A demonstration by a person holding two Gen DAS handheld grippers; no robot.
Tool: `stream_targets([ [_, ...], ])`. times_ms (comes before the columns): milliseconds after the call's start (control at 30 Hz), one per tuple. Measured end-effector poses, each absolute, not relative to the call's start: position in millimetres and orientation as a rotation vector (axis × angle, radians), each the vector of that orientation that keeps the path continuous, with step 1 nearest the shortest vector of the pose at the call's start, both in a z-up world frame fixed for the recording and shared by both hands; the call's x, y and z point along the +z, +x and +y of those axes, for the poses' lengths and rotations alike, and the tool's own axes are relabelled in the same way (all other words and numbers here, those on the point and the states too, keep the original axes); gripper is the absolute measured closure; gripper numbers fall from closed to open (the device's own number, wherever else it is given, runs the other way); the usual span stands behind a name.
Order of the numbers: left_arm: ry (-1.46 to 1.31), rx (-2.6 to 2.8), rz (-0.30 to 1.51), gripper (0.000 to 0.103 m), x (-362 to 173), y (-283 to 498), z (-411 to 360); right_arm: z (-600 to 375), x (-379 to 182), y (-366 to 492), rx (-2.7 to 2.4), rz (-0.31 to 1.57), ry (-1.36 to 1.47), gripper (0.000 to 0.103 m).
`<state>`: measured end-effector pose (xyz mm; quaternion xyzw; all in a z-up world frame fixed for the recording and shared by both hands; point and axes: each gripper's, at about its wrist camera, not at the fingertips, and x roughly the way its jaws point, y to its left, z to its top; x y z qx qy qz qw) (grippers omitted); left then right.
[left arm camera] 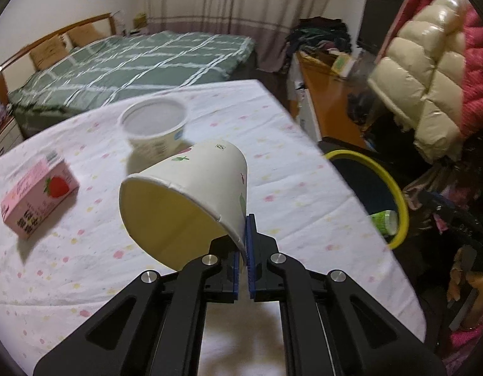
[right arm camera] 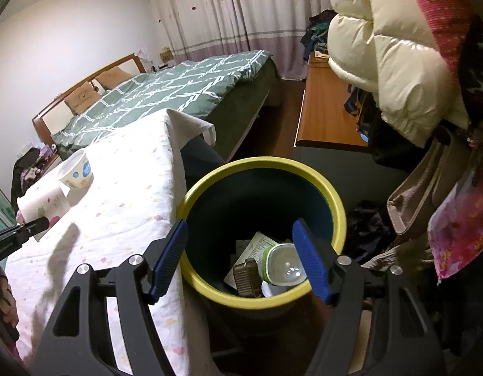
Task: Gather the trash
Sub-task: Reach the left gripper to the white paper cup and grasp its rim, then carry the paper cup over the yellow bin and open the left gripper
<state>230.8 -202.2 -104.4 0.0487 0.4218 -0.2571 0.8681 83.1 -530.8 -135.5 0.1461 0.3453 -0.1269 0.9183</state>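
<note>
Empty hand-held gripper [right arm camera: 241,260] over yellow-rimmed bin [right arm camera: 338,206]; seemingly packaging inside

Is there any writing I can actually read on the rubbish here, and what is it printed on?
None reads clearly.
Pink strawberry carton: printed characters, too blurred.
White tub: dark lines of print and a blue mark, too blurred.
Paper cup, held in the left tongs: fruit pictures and a small mark, no legible words.
Printed packet in the bin: text too small.
</note>
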Motion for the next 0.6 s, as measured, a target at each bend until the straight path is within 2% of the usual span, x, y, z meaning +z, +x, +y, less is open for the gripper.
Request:
stream_targets([
  [300, 0.189, -0.700, 0.832, 0.098, -75, 210, -280, -547, -133, 42, -0.335, 0.690, 0.299, 0.037],
  [600, 0.280, -0.852, 0.911, 0.098, -97, 200, -380, -572, -143, 15, -0.388, 0.688, 0.341, 0.036],
])
